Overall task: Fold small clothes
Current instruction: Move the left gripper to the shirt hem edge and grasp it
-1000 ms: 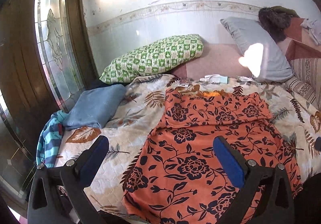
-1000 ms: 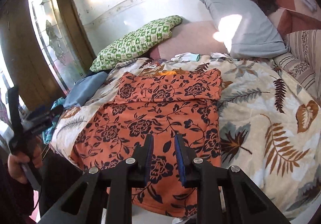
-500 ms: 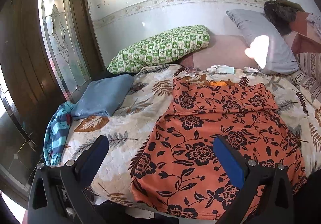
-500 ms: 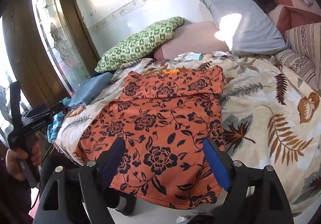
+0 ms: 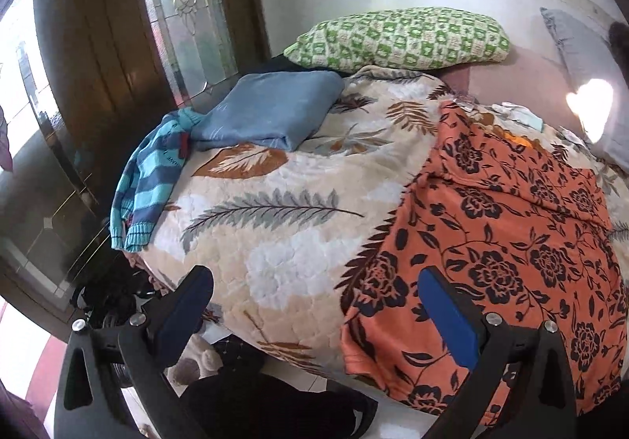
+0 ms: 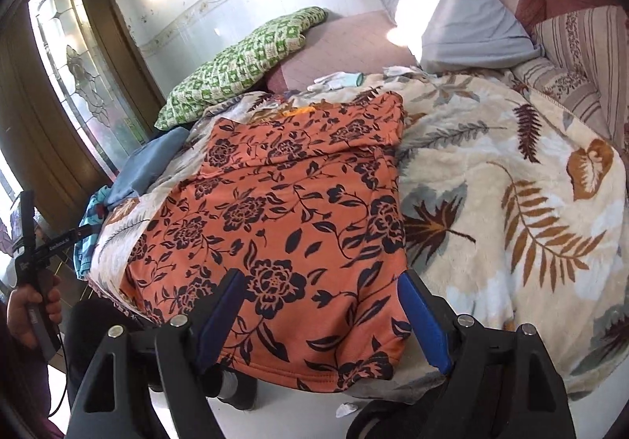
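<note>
Orange floral garment [image 6: 283,226] lies flat on leaf-print blanket [image 6: 511,203], top already folded down, hem hanging at near bed edge. Right gripper [image 6: 322,317] spread wide, empty, w/ hem between its fingers; left gripper [image 5: 314,313] also spread, empty, near garment's left hem corner. Best bet — pinch both hem corners evenly, lift & carry toward top fold, keeping edges aligned.

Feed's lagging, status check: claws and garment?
Both claws open, left, right, holding nothing. Orange floral garment flat on blanket, sleeves folded in. Nothing in the way.
</note>
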The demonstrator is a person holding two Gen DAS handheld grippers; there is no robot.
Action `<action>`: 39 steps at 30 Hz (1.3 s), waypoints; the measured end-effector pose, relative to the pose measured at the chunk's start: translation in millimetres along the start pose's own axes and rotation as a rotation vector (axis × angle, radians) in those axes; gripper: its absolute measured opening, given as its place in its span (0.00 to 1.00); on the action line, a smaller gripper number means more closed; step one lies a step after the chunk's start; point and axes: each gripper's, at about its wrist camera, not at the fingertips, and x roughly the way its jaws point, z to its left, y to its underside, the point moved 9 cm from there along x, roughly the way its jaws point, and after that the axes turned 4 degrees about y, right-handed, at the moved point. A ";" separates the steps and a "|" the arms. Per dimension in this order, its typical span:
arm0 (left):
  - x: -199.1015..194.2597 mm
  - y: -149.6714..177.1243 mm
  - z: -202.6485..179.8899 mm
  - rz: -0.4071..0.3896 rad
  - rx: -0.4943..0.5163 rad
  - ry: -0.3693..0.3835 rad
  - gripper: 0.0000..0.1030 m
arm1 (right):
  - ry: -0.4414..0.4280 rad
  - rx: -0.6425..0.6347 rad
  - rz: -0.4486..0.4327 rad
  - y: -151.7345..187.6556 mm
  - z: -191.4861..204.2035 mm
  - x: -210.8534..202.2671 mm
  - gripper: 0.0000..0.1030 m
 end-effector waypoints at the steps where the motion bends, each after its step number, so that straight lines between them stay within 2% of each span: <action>1: 2.5 -0.2 6.4 0.008 -0.013 -0.005 1.00 | -0.001 0.010 0.009 1.8 -2.8 3.3 0.80; 8: 21.7 3.5 24.4 0.077 -0.048 -0.007 1.00 | -0.009 0.051 0.056 12.0 -14.9 20.2 0.80; 13: 33.3 16.5 17.3 0.151 -0.089 0.067 1.00 | -0.018 0.086 0.058 13.7 -24.5 22.2 0.80; 16: 40.7 29.5 -2.0 0.191 -0.033 0.104 0.98 | -0.032 0.123 0.062 12.4 -31.8 23.8 0.80; 20: 57.5 53.4 -17.2 0.262 0.039 0.115 0.79 | -0.049 0.151 0.070 12.2 -36.3 25.4 0.80; 24: 69.6 75.3 -29.1 0.325 0.041 0.166 0.76 | -0.043 0.144 0.078 14.5 -36.3 26.9 0.80; 25: 70.9 78.3 -32.3 0.327 0.052 0.177 0.71 | -0.042 0.146 0.081 15.3 -36.3 27.6 0.80; 27: 74.0 82.3 -36.2 0.336 0.064 0.201 0.58 | -0.044 0.152 0.087 16.5 -36.7 28.7 0.80; 29: 78.9 87.3 -35.1 0.362 0.049 0.228 0.35 | -0.048 0.158 0.090 17.1 -35.9 29.5 0.80; 31: 82.3 92.3 -32.1 0.378 0.031 0.254 0.20 | -0.050 0.156 0.092 16.9 -33.7 29.4 0.80; 34: 82.6 94.6 -26.5 0.385 0.011 0.279 0.15 | -0.048 0.142 0.091 16.1 -29.7 28.7 0.80; 39: 79.6 92.6 -25.9 0.400 0.001 0.297 0.15 | -0.068 0.183 0.114 17.3 -31.7 32.7 0.80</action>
